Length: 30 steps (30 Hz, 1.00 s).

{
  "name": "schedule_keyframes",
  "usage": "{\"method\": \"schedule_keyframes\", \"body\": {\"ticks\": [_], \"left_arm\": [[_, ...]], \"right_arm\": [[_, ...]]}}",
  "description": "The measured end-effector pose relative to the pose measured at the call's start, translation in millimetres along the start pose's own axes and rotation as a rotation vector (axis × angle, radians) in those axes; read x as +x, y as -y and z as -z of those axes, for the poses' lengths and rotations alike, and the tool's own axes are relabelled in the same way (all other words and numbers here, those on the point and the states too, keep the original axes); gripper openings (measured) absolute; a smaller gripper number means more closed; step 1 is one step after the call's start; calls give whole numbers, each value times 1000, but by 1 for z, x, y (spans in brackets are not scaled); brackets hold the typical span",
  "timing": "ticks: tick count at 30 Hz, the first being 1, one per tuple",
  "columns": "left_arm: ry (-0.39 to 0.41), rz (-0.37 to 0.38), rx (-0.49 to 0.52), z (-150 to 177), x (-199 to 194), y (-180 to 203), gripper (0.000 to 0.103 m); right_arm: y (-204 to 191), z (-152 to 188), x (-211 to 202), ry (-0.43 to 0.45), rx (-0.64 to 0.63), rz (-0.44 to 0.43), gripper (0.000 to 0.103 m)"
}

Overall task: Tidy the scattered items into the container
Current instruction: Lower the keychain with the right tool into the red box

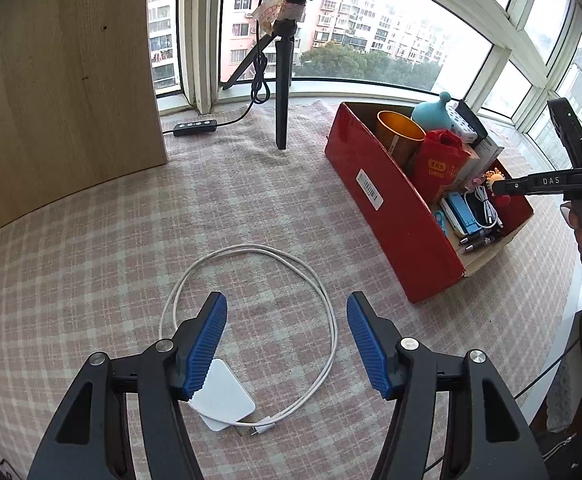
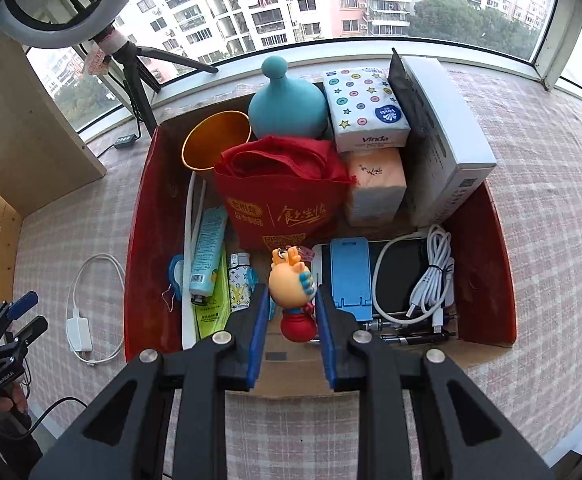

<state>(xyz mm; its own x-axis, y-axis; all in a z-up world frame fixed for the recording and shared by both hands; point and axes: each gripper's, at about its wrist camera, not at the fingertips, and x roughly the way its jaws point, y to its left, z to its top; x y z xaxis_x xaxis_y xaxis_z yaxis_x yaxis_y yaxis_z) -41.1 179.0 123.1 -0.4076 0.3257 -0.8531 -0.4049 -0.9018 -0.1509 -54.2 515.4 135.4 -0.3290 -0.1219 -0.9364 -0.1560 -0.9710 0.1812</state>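
Observation:
A white charger with its looped cable [image 1: 227, 396] lies on the checked cloth, just below my open left gripper [image 1: 287, 340]; it also shows in the right wrist view [image 2: 79, 332]. The red cardboard box [image 1: 375, 204] stands to the right, full of items. My right gripper [image 2: 291, 312] is over the box [image 2: 143, 220] and shut on a small cartoon figurine [image 2: 293, 284] with an orange head and red base. The right gripper shows in the left wrist view [image 1: 499, 186], with the figurine [image 1: 495, 178] at its tip.
The box holds an orange cup [image 2: 215, 144], a teal bottle [image 2: 287, 104], a red bag [image 2: 283, 196], tissue packs [image 2: 365, 112], a white carton [image 2: 447, 136], a phone, cables and pens. A ring light tripod [image 1: 283, 92] and wooden panel [image 1: 59, 80] stand behind.

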Motion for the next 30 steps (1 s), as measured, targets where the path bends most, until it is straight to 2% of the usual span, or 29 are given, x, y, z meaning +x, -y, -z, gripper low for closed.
{"method": "schedule_keyframes", "body": {"ticks": [6,11,18,30], "left_arm": [[-12,12,-9,-1,9,-4,60],[-12,12,-21,-2,11,-10,60],[-13,8,-42,1,12,-20,60],[-23,22,-43,1,17,-21,60]], "right_arm": [[1,-5,29,-82,9,-18,23],[0,-13,43,-100,16,-32,23],[0,-10,78,-209,15,-28,23],[-13,-2,88,-280,-54,-7,23]]}}
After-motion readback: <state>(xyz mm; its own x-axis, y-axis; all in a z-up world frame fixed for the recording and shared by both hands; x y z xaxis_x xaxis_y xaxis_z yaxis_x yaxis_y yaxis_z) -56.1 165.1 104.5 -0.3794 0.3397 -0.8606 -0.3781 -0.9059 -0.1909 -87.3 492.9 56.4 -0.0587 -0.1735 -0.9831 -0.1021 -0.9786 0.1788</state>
